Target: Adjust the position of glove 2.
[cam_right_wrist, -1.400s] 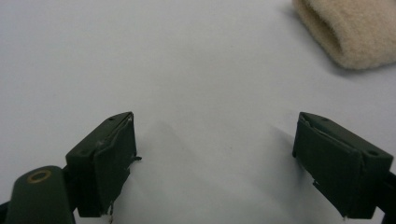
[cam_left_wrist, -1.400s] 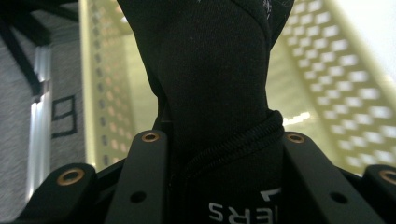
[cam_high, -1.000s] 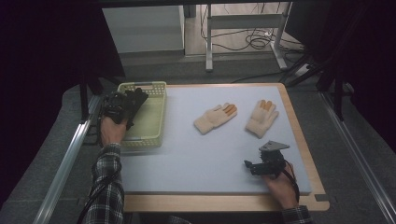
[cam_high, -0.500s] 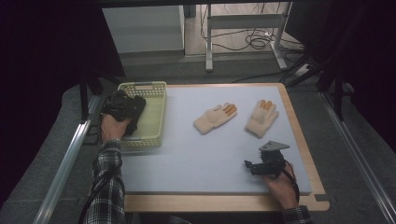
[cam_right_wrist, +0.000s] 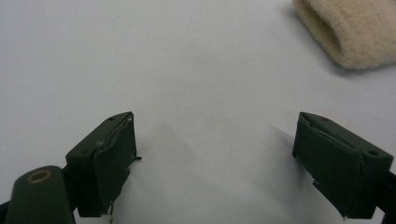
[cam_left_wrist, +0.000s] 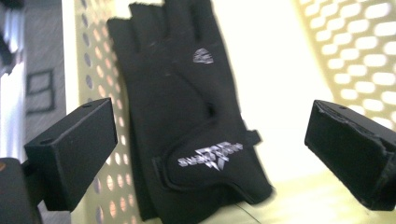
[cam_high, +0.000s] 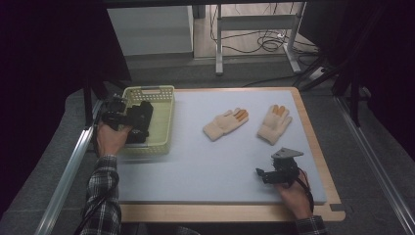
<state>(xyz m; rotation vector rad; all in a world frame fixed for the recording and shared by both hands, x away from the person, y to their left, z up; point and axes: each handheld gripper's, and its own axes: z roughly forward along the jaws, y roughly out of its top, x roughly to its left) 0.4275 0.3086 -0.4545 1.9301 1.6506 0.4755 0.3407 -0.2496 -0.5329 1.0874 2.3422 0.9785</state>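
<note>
A black fingerless glove point(cam_left_wrist: 187, 116) lies inside the pale yellow basket point(cam_high: 149, 89), leaning against its perforated wall point(cam_left_wrist: 355, 60). My left gripper point(cam_left_wrist: 210, 121) hovers just over it; its jaws have just been opening and now stand wide apart, with the glove beyond them and touching neither pad. In the high view the left gripper point(cam_high: 134, 120) is at the basket's left side. Two cream gloves with orange fingertips point(cam_high: 225, 124) point(cam_high: 274, 123) lie on the mat. My right gripper point(cam_high: 259, 174) rests open near the front right, with bare mat between its jaws point(cam_right_wrist: 215, 154).
The blue-grey mat point(cam_high: 205, 166) covers the wooden table. A cream glove's cuff point(cam_right_wrist: 350, 32) lies ahead and to the right of the right gripper. A metal rail point(cam_high: 68, 171) runs along the table's left side.
The left gripper's jaws have spread and let go of the black glove, which now lies in the basket. The left hand has drawn back a little. The right hand has kept still.
</note>
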